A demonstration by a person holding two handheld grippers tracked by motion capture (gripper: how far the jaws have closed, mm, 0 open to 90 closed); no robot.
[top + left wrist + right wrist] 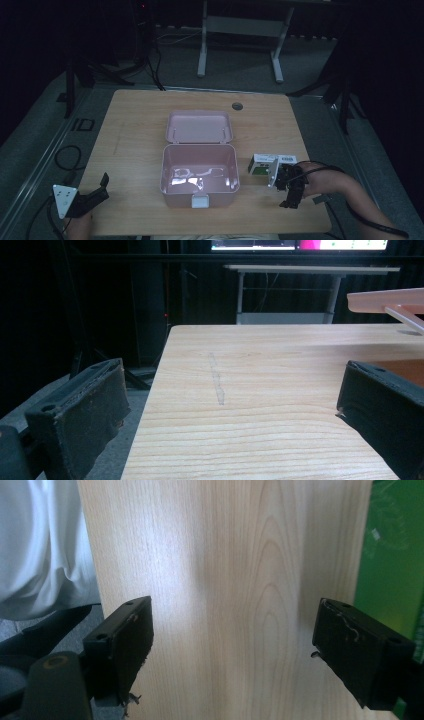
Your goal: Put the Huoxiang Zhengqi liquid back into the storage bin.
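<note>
High view first: a pink plastic box sits near the middle of the wooden table, its lid thrown back flat behind it and its inside bare apart from glare on the bottom. Just to the right of the box lies a small white and green carton.

The left gripper rests at the near left corner of the table, well apart from the box, with a grey three-cornered plate on top. From the left gripper view its two black jaws stand wide apart, nothing between them but bare table; the pink lid's edge pokes in at the upper right.

The right gripper is over the near right part of the table, close beside the carton, held by a hand with a cable looping off it. Whether it touches the carton I cannot tell from above. In the right gripper view its jaws are also spread wide and grip nothing; wood grain runs between them, a strip of green shows along the right edge, and white cloth at the left.
</note>
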